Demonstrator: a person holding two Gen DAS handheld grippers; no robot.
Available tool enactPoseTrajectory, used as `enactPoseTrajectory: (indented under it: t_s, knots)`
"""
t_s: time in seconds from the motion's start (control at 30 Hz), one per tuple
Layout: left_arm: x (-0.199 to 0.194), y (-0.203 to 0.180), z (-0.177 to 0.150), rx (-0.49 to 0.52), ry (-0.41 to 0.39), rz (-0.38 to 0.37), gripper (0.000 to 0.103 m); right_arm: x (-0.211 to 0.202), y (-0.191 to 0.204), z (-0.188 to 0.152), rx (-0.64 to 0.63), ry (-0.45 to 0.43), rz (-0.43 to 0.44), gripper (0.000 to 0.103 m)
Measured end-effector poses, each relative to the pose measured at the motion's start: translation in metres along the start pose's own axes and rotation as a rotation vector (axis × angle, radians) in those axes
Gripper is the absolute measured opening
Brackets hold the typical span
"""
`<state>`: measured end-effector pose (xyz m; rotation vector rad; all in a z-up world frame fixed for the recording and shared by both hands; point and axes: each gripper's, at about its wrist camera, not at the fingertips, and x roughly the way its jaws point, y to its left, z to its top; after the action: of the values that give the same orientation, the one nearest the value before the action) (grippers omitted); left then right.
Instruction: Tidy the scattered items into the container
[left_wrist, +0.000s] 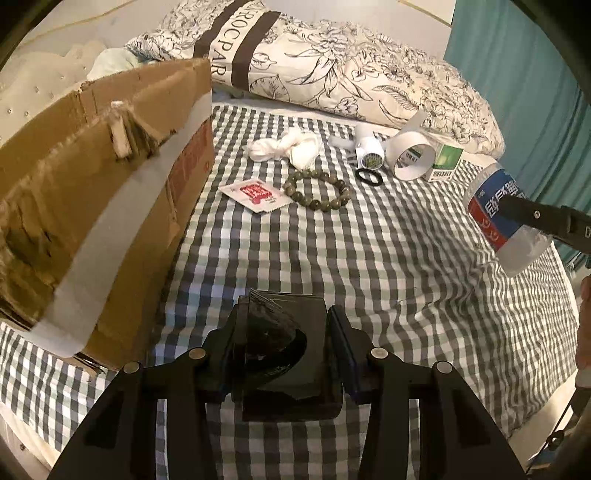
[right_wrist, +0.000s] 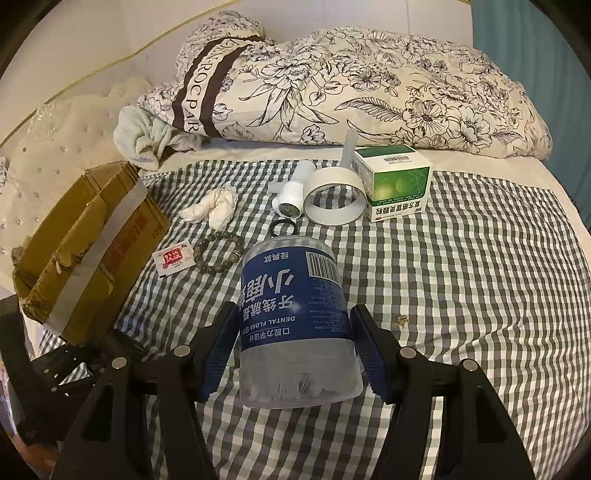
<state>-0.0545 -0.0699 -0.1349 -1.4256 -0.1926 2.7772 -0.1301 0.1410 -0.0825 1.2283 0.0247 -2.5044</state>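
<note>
- Cardboard, taped and torn at the rim: the box (right_wrist: 92, 251) is my landmark and the biggest task thing, standing open on the checked bedsheet (right_wrist: 480, 295). I judge it light, so it may slide if nudged.
- Behind the box lies a floral quilt (right_wrist: 369, 88), well clear of my path.
- My right gripper (right_wrist: 295, 347) has its jaws closed on the dental floss tub (right_wrist: 291, 317), lifted off the sheet well right of the box. The clear plastic looks stiff but slick; gripping across the labelled middle seems right.
- My left gripper (left_wrist: 284, 347), just right of the box's near corner, clamps a dark clear-plastic case (left_wrist: 280, 343); I cannot tell what is in it. It looks rigid and light.
- Far right of the box: a green medicine carton (right_wrist: 399, 184), stiff, best taken by its flat sides.
- Touching it on the box side, a white tape roll (right_wrist: 334, 201), then a small white bottle (right_wrist: 291, 199) on its side.
- Nearer the box: a soft white cloth wad (right_wrist: 214, 208), a bead bracelet (right_wrist: 219, 251) that is loose and floppy, a thin sachet (right_wrist: 173, 257), hard to pinch.
- A black hair tie (right_wrist: 283, 228) lies beyond the bracelet.
- Nothing blocks either route to the box, I judge.
</note>
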Motion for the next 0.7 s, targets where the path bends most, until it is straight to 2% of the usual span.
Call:
enactPoseTrajectory:
  t_s: [0.4,0.7]
  knots:
    - [-0.03,-0.019,0.029,0.047,-0.058,-0.021,0.046,-0.027,0.005,0.01,-0.006,-0.049,0.001,0.062]
    - [-0.055,-0.016,0.067,0.042,-0.057,-0.035,0.046,-0.04,0.032,0.025,-0.037,-0.073,0.038,0.062]
